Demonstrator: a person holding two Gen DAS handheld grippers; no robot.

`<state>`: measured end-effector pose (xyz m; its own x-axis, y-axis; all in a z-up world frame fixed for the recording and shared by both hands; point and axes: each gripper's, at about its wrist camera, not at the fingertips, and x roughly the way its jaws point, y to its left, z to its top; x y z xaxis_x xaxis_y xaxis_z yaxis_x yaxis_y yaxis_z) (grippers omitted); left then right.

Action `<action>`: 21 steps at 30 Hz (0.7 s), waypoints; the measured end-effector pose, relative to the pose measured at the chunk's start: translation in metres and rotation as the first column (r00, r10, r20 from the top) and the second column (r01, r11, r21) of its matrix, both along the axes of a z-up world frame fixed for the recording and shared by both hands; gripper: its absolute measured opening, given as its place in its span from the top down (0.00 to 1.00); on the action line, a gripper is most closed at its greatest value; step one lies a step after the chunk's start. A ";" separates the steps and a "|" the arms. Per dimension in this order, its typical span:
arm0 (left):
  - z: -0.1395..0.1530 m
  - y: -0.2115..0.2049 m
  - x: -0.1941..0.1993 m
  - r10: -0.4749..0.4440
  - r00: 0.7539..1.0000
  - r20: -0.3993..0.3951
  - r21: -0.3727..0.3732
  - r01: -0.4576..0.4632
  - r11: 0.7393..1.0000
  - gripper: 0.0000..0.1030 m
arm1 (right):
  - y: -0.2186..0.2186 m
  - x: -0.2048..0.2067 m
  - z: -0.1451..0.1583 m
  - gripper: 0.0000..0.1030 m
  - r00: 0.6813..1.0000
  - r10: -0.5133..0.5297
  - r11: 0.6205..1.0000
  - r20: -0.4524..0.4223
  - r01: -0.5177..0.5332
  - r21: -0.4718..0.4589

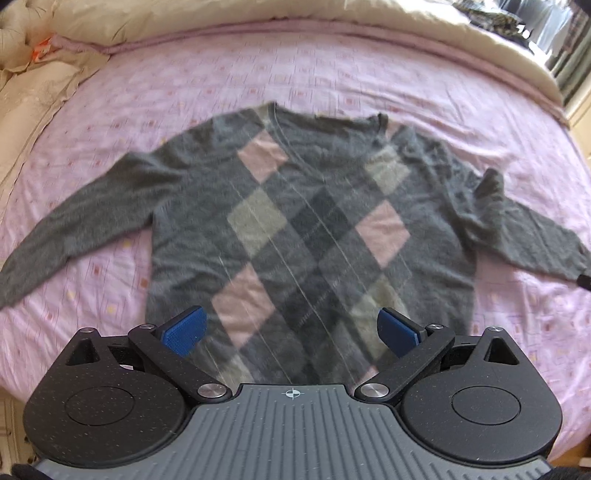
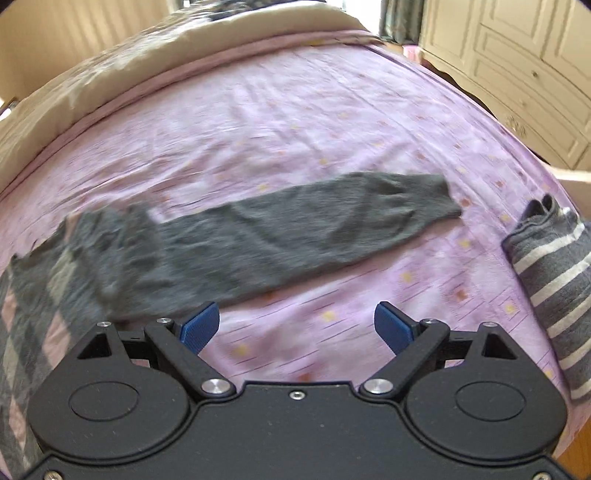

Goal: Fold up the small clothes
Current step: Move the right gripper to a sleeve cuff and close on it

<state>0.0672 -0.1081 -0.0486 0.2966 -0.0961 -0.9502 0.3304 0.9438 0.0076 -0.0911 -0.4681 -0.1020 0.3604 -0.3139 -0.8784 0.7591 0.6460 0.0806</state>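
Observation:
A grey argyle sweater (image 1: 310,229) with pink and pale diamonds lies flat and face up on the pink bedsheet (image 1: 332,66), both sleeves spread out to the sides. My left gripper (image 1: 291,330) hovers open above the sweater's hem, nothing between its blue pads. In the right wrist view the sweater's right sleeve (image 2: 295,229) stretches across the sheet, its cuff (image 2: 439,195) pointing right. My right gripper (image 2: 297,326) is open just in front of that sleeve, over bare sheet (image 2: 295,122), holding nothing.
A folded grey garment with white stripes (image 2: 554,277) lies at the bed's right edge. A cream duvet (image 1: 258,14) is bunched along the far side. White cupboard doors (image 2: 517,55) stand beyond the bed on the right.

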 end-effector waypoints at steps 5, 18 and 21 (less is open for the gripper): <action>-0.005 -0.021 -0.013 0.007 0.999 -0.034 -0.004 -0.007 1.000 0.04 | -0.065 -0.015 -0.019 0.11 0.998 -0.060 0.998 -0.004 0.060 0.003; -0.005 -0.060 -0.022 0.032 0.998 -0.049 0.076 -0.028 0.997 0.13 | -0.159 -0.015 -0.068 0.19 0.988 -0.143 0.985 0.053 0.137 0.106; -0.005 -0.062 -0.022 0.036 0.998 -0.051 0.100 -0.031 0.995 0.13 | -0.168 -0.016 -0.078 0.20 0.983 -0.171 0.977 0.071 0.160 0.145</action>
